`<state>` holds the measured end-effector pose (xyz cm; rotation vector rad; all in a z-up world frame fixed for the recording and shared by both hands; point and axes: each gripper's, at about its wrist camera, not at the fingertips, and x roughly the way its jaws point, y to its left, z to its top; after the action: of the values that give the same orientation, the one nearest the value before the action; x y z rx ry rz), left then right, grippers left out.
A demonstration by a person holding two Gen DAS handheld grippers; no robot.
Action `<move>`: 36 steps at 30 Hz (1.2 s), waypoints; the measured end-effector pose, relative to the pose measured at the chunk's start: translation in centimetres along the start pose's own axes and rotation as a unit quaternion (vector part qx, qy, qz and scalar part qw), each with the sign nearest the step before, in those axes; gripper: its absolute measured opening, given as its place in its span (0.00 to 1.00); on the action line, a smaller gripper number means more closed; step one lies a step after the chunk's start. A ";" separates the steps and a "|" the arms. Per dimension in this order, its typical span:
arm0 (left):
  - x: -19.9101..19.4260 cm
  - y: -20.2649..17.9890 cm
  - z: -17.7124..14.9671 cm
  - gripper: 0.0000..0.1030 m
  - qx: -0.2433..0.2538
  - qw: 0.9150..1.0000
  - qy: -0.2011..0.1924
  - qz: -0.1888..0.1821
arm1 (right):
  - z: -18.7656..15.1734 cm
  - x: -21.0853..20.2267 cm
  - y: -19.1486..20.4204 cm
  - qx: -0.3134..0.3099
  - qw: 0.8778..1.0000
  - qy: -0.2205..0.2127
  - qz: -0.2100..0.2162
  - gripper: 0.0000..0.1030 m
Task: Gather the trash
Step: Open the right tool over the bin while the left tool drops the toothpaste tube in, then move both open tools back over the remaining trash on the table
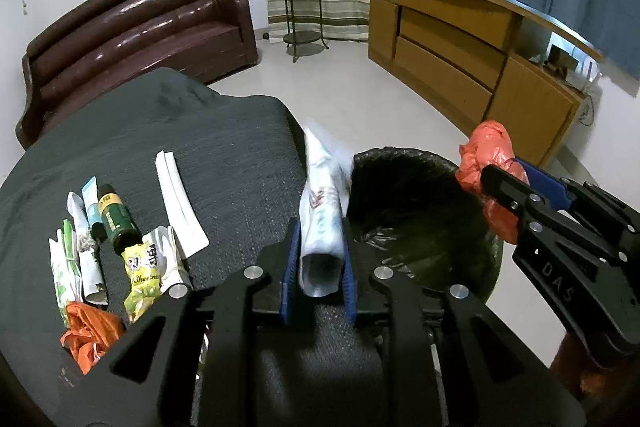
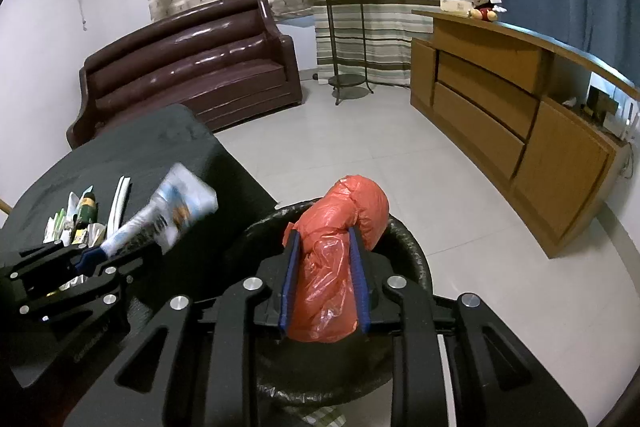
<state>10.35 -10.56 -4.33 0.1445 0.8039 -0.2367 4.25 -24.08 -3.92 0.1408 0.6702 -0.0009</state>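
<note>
Both tools are clenched on trash. Left hand-held gripper point(image 1: 319, 259) pinches a white rolled plastic wrapper with blue and red print point(image 1: 322, 223) between its blue pads point(image 1: 293, 259), the roll sticking forward past the fingertips and blurred at its far end. Right hand-held gripper point(image 2: 325, 275) is clamped on a crumpled orange plastic bag point(image 2: 340, 243), which bulges out above and below the blue pads.

A round bin lined with a black plastic bag point(image 1: 420, 227) sits just right of the dark grey cloth-covered worktop point(image 1: 180, 147). The left wrist view shows the white wrapper held over the worktop's edge, just beside the bin's rim, and the right tool with its orange bag at the bin's far-right rim. The right wrist view places the orange bag directly above the bin's opening point(image 2: 416, 267).

Only the left wrist view shows the remaining litter clearly: a dark green cylindrical can point(image 1: 116, 223) on its side, a yellow snack packet point(image 1: 142, 279), a curved white strip point(image 1: 180, 207), several white and green wrappers point(image 1: 72, 263) and a second orange plastic bag point(image 1: 90, 333), all lying together on the worktop to the left of the left tool. In the right wrist view that pile is small and partly hidden.
</note>
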 end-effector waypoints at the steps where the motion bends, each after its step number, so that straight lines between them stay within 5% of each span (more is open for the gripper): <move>1: 0.0 0.0 0.1 0.28 -0.001 1.000 0.000 0.000 | 0.0 0.0 -0.1 0.003 1.000 -0.001 0.000 0.33; 21: -2.4 1.6 -0.1 0.50 -0.012 1.000 -0.015 0.003 | 0.2 -1.9 -0.8 0.015 1.000 -0.003 -0.013 0.47; 36: -8.1 9.0 -3.5 0.56 -0.044 0.998 -0.016 0.043 | -2.0 -3.7 5.2 -0.010 0.999 0.030 0.026 0.47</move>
<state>4.88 0.11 -0.56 0.0914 0.7722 -0.1214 0.31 -18.81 -2.53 0.1381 0.7261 0.0596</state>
